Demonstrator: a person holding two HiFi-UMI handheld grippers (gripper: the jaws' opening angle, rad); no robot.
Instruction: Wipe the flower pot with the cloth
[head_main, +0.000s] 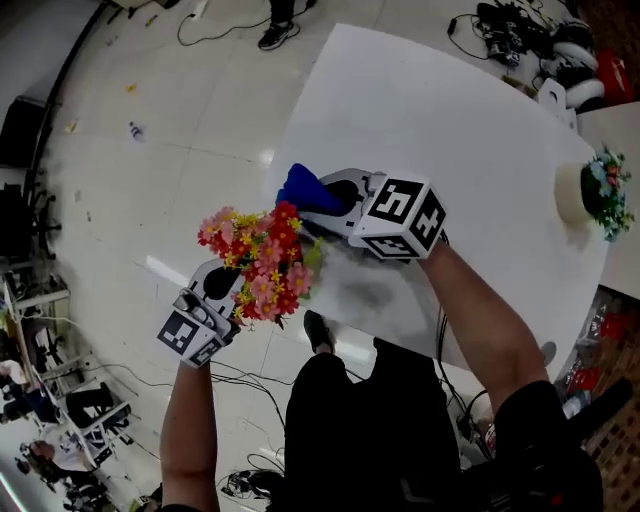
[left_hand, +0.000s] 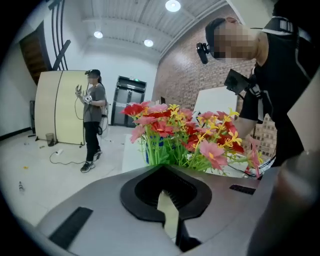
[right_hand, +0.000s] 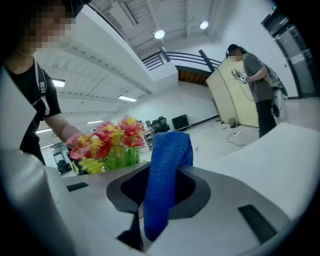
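Jaws of right gripper (head_main: 338, 196) clamped on blue cloth (head_main: 303, 187), left gripper (head_main: 228, 286) pinching flower pot (left_hand: 166, 212) (cream rim)

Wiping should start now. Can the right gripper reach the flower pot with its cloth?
Probably yes: the right gripper holds the blue cloth close beside the flowers with nothing between, and the left gripper holds the flower pot, though they overhang it.

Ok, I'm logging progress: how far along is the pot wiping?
Done: the right gripper grips the blue cloth, and the left gripper holds the flower pot by its cream edge, clear of the white table. In hand: the cloth sits beside the flowers. Left: the wiping itself; no contact between cloth and pot shows.
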